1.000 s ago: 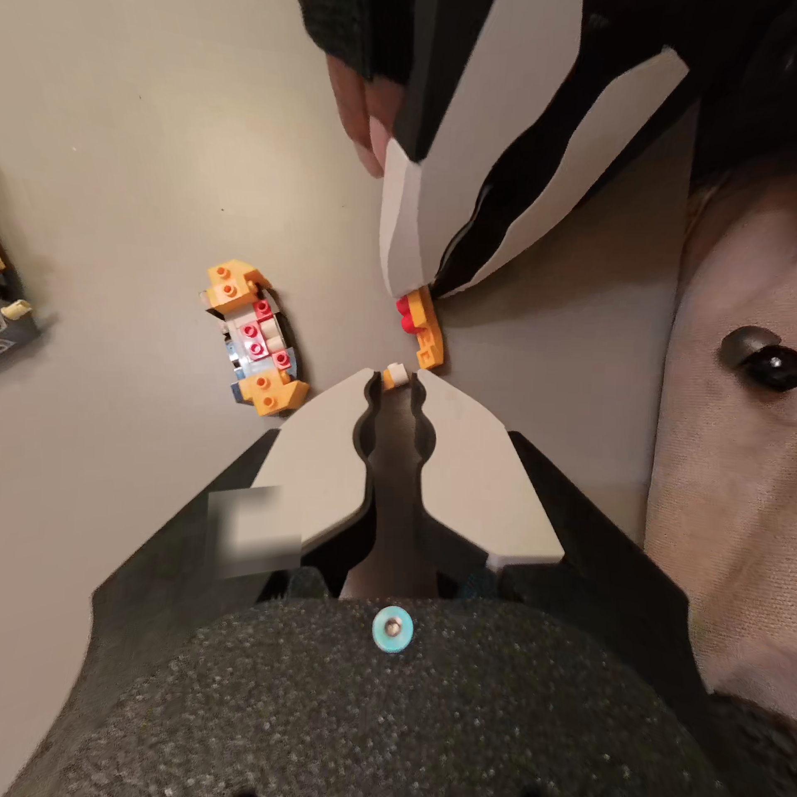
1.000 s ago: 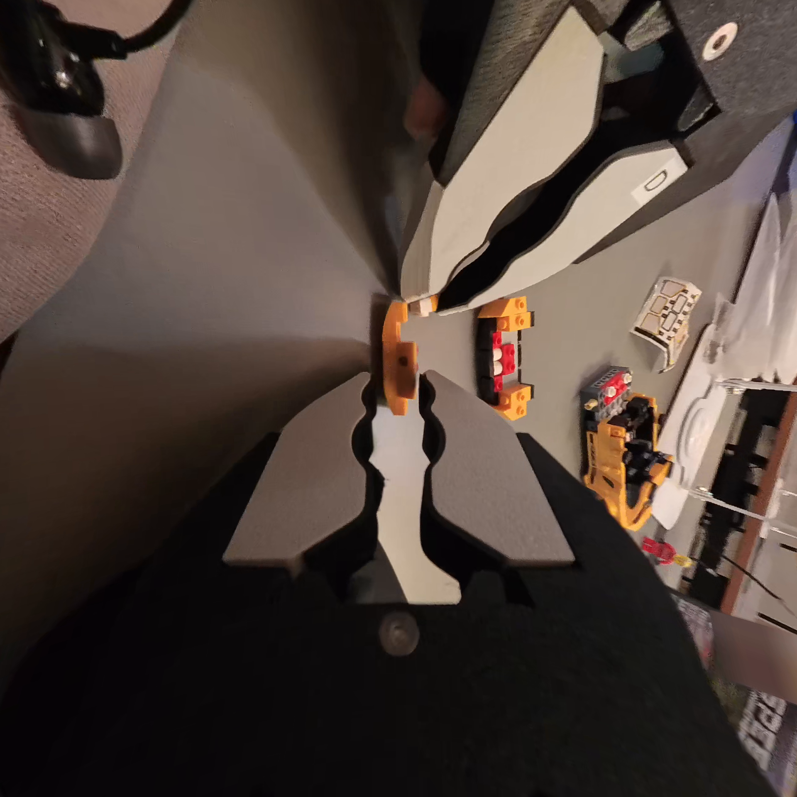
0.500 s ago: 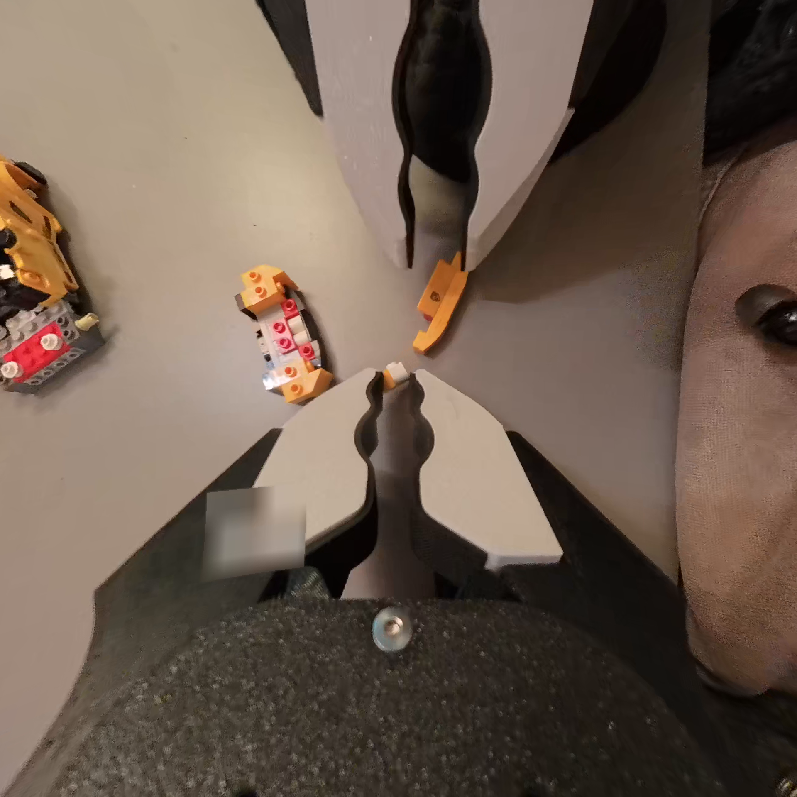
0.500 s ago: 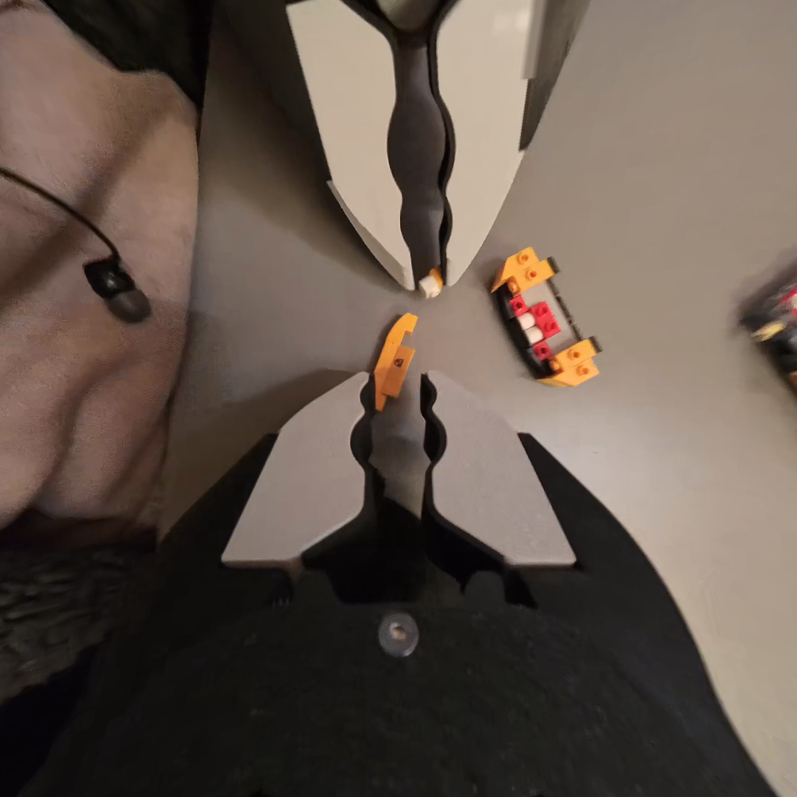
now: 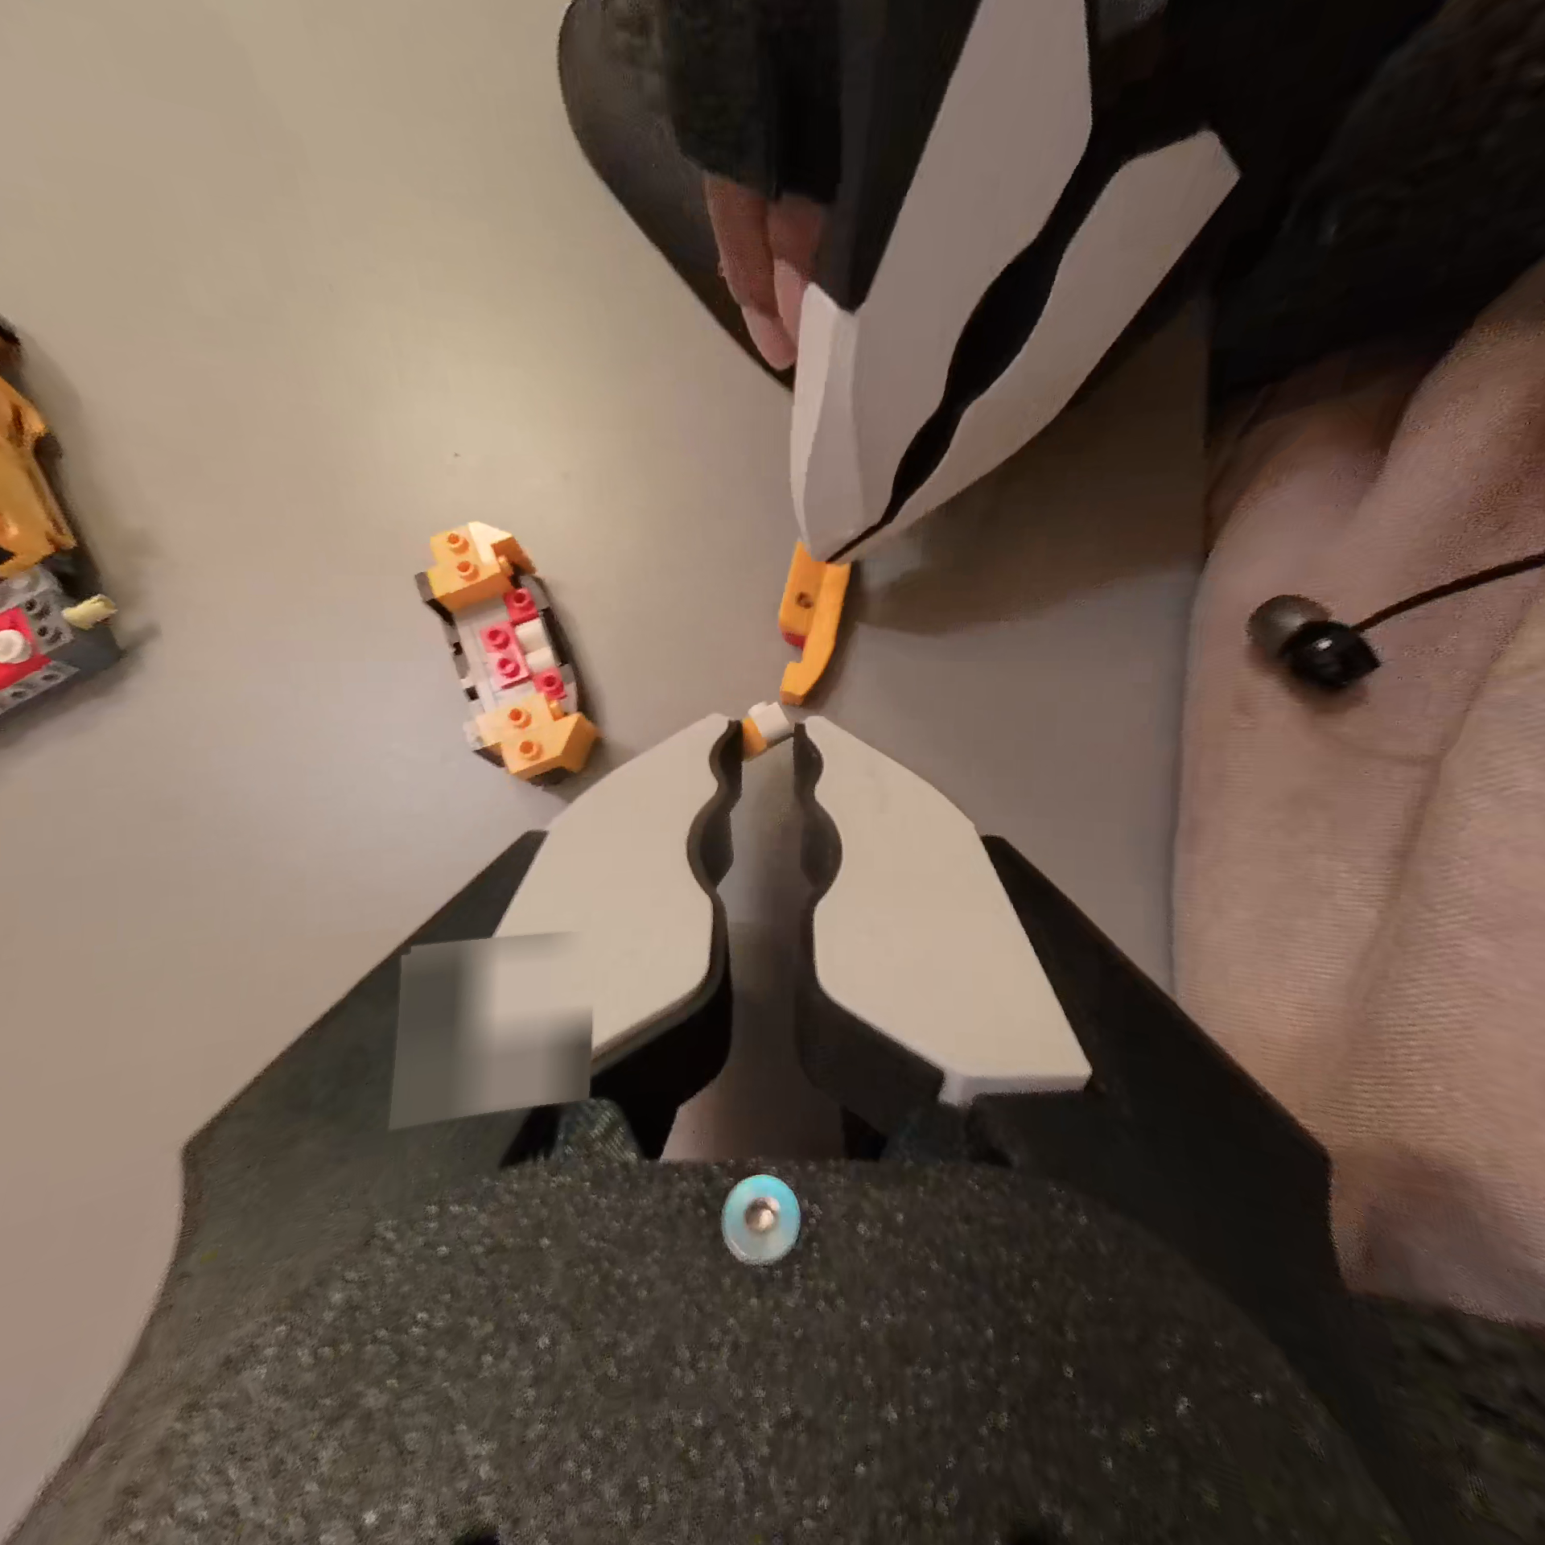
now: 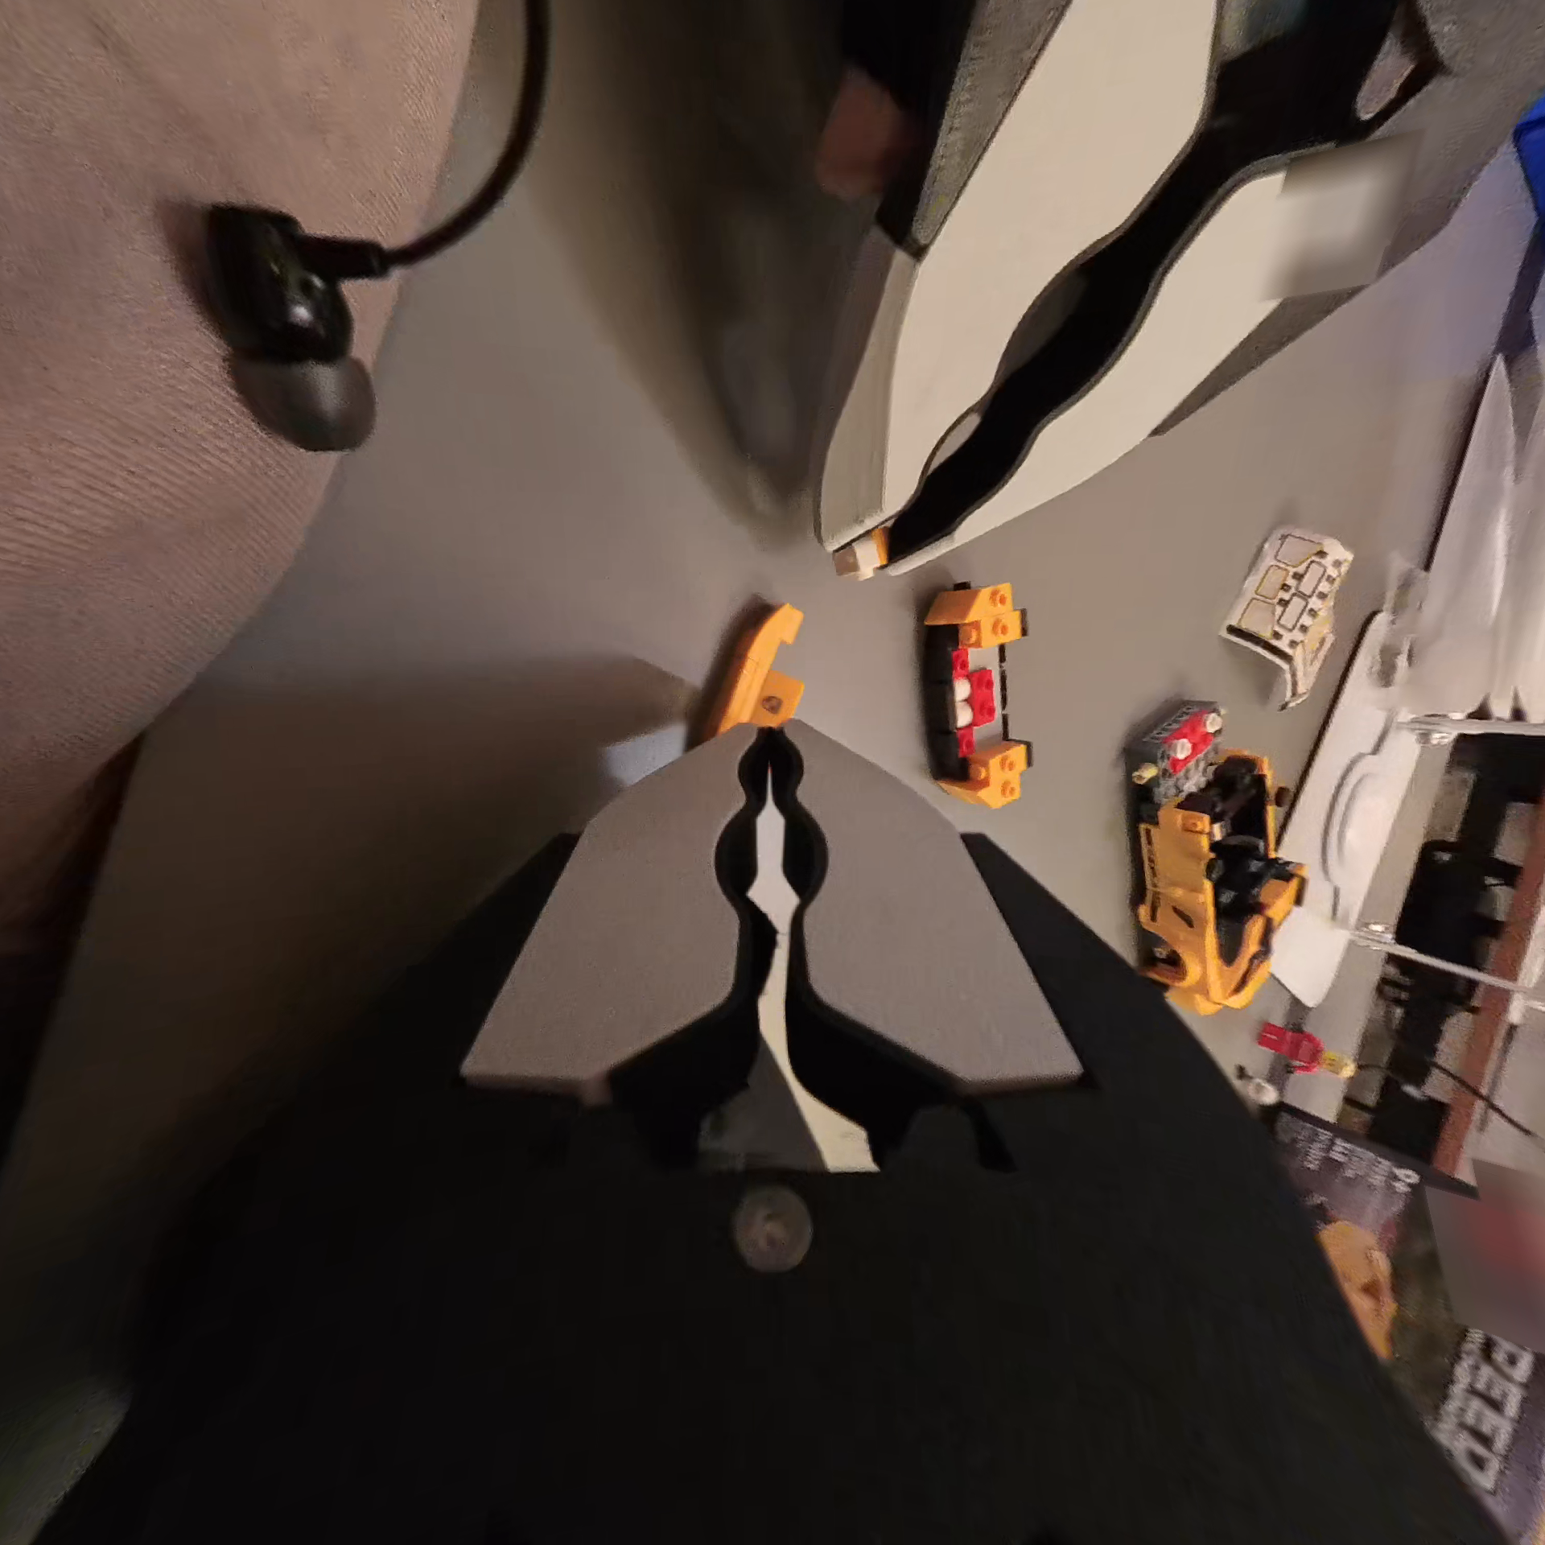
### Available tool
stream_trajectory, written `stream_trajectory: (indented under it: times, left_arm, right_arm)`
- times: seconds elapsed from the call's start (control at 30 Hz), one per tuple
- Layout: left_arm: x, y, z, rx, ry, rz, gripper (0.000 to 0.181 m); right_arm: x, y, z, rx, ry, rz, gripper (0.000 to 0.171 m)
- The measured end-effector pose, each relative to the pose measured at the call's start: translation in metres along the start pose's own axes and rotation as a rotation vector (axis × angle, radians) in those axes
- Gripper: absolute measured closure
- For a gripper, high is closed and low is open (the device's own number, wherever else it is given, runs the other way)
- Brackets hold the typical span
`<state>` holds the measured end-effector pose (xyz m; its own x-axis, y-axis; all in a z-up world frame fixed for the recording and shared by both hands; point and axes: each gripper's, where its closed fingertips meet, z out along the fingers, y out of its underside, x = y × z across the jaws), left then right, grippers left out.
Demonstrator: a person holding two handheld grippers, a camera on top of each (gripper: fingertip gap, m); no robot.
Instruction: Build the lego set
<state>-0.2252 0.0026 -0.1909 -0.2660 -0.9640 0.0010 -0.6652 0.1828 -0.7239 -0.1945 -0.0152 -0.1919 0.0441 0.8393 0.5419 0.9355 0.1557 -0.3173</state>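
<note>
Two grippers meet tip to tip: the left gripper (image 5: 767, 729) clamps a small white-and-orange piece (image 5: 767, 727), the right gripper (image 6: 771, 734) pinches an orange curved piece (image 6: 750, 669); a printed booklet (image 6: 1421, 1304) lies at right.

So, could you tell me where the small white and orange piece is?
The small white and orange piece sits between the left gripper tips, just below the curved orange part.

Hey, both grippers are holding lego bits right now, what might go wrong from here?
The left gripper pinches the small white-and-orange piece only at its fingertips, so it may pop out when pressed. The right gripper holds the curved orange piece by one end, so it may twist, or drop onto the table.
</note>
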Motion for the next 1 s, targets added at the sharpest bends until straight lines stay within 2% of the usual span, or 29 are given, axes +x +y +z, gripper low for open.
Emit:
stream_trajectory:
  times: [0.1, 0.27, 0.4, 0.47, 0.53, 0.6, 0.73, 0.77, 0.83, 1.0]
  left_arm:
    - [0.003, -0.001, 0.003, -0.006, -0.005, 0.016, 0.17]
    - [0.005, -0.003, 0.003, -0.011, -0.022, 0.022, 0.17]
    - [0.004, -0.004, -0.002, -0.014, -0.05, 0.035, 0.17]
    - [0.003, -0.003, -0.006, -0.005, -0.064, 0.034, 0.17]
    - [0.001, -0.003, -0.011, 0.009, -0.081, 0.027, 0.17]
    - [-0.002, -0.001, -0.016, 0.028, -0.102, 0.015, 0.17]
    - [-0.008, 0.001, -0.027, 0.08, -0.128, -0.019, 0.17]
    - [-0.01, 0.002, -0.028, 0.088, -0.134, -0.028, 0.17]
    - [-0.01, 0.003, -0.029, 0.096, -0.141, -0.031, 0.17]
    - [-0.004, 0.005, -0.02, 0.074, -0.122, -0.039, 0.17]
  right_arm:
    - [0.0, -0.002, -0.005, 0.03, -0.042, 0.145, 0.163]
    - [0.001, 0.002, -0.001, 0.061, -0.311, 0.562, 0.152]
    - [-0.009, 0.002, 0.008, 0.044, -0.506, 0.694, 0.159]
    - [-0.011, -0.004, 0.008, 0.046, -0.548, 0.704, 0.161]
    - [-0.008, -0.005, 0.008, 0.033, -0.49, 0.648, 0.165]
    - [-0.002, -0.002, 0.007, -0.008, -0.358, 0.53, 0.166]
    - [0.027, 0.007, 0.008, -0.114, 0.111, 0.133, 0.166]
    - [0.028, 0.007, 0.008, -0.134, 0.182, 0.049, 0.166]
    - [0.026, 0.008, 0.012, -0.179, 0.26, -0.046, 0.166]
    - [0.015, 0.006, 0.018, -0.193, 0.278, -0.121, 0.166]
